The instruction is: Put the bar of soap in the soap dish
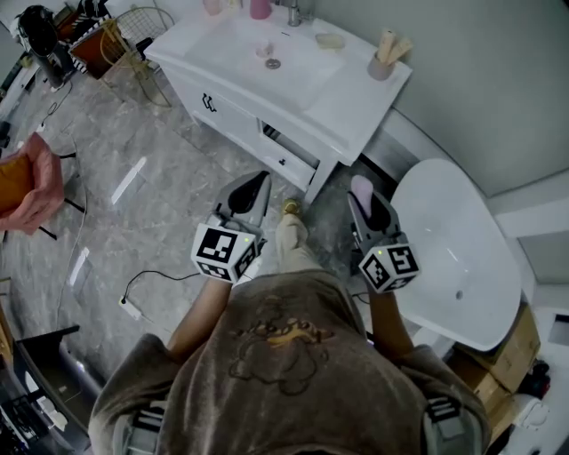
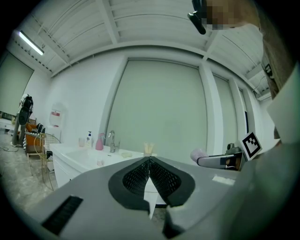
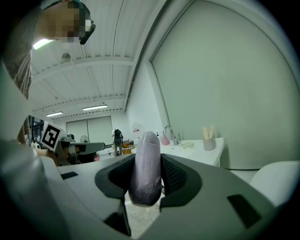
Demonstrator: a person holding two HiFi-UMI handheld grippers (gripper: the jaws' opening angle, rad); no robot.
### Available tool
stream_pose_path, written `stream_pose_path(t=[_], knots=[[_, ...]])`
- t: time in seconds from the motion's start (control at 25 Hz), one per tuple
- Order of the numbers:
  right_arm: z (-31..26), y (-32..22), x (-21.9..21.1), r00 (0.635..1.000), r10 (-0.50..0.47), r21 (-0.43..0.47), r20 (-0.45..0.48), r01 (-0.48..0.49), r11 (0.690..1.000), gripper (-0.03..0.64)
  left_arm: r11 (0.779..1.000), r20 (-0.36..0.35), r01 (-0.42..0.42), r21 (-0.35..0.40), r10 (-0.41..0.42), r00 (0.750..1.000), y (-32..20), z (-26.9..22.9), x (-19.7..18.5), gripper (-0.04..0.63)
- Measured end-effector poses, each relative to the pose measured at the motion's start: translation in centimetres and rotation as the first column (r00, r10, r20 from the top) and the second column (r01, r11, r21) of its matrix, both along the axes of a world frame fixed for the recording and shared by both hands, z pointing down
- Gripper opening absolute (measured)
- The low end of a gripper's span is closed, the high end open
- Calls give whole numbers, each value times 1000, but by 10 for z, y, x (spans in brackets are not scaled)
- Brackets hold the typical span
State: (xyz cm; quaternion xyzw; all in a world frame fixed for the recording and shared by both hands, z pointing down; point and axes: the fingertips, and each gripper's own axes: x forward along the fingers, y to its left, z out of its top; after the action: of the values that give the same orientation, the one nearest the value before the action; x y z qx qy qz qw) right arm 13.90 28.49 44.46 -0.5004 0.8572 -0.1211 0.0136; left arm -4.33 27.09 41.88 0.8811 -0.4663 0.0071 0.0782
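- Taupe printed T-shirt (image 1: 284, 355) of the person fills the bottom of the head view, with both forearms reaching forward.
- Left gripper (image 1: 256, 178), grey with a marker cube: jaws pressed together, nothing between them (image 2: 150, 161).
- Right gripper (image 1: 364, 197) is clamped on the pale lilac oval bar of soap (image 3: 146, 168). The bar stands on edge between the black ribbed pads and sticks out past the tips (image 1: 362, 187).
- Both grippers are held over the grey marble-look floor (image 1: 116, 151), short of the white vanity cabinet with moulded basin (image 1: 356, 98).
- Small pale oval soap dish (image 1: 330, 40) sits at the back edge of the vanity top, between the chrome faucet (image 1: 293, 13) and the cup. It is well apart from the soap.
- Grey cup holding pale sticks (image 1: 382, 64) stands near the top's right back corner.
- Pink bottle (image 1: 260, 9) stands at the back edge, left of the faucet.
- White freestanding bathtub (image 1: 453, 258) is on the right of the vanity, against the plain grey wall.
- Cardboard boxes (image 1: 511, 351) sit beside the tub.
- Wire basket (image 1: 133, 35) is at the vanity's left end, and a black cable with a white plug (image 1: 133, 307) lies on the floor.
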Motion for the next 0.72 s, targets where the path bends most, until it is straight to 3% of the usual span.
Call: stream_pose_path(t=[0.72], knots=[[-26,-247,-16,997,-77,-4,-13,77,997,155,1000,-19,23,-12,-23,1000,-234,-30,-6,5]])
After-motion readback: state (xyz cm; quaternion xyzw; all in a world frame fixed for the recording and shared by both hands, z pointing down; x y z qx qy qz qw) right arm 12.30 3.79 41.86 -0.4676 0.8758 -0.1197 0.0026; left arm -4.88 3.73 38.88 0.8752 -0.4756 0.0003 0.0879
